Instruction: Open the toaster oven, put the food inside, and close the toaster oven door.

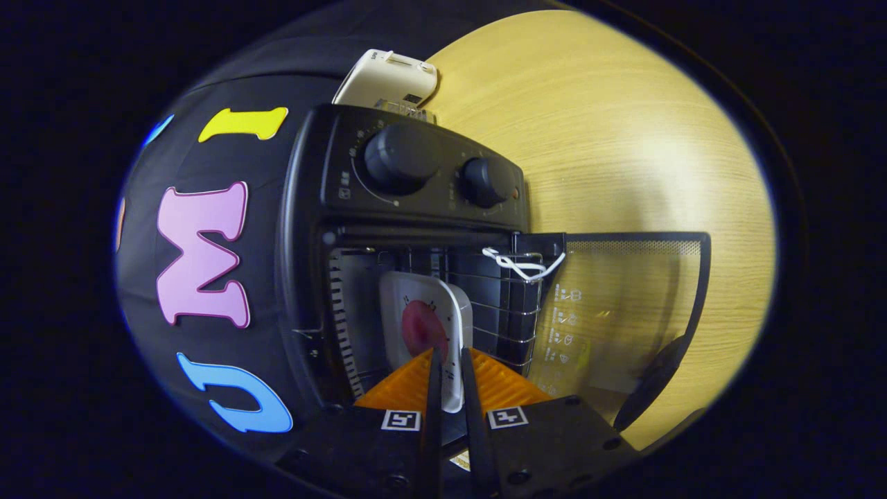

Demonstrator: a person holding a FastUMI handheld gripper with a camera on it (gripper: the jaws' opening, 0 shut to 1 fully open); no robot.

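The black toaster oven [416, 173] appears turned on its side in my view, its two knobs towards the wall. Its glass door [624, 305] hangs fully open over the wooden table, with the dark handle [655, 381] at its outer edge. A white tray [416, 298] holding a red piece of food [421, 327] rests inside the cavity against the wire rack [506, 312]. My gripper [450, 353] reaches into the oven's mouth, and both fingers pinch the tray's near rim, with only a narrow gap between them.
A white cord loop [523, 265] hangs on the rack near the door hinge. A white appliance [388, 76] stands behind the oven. The light wooden table [624, 138] spreads out beyond the open door.
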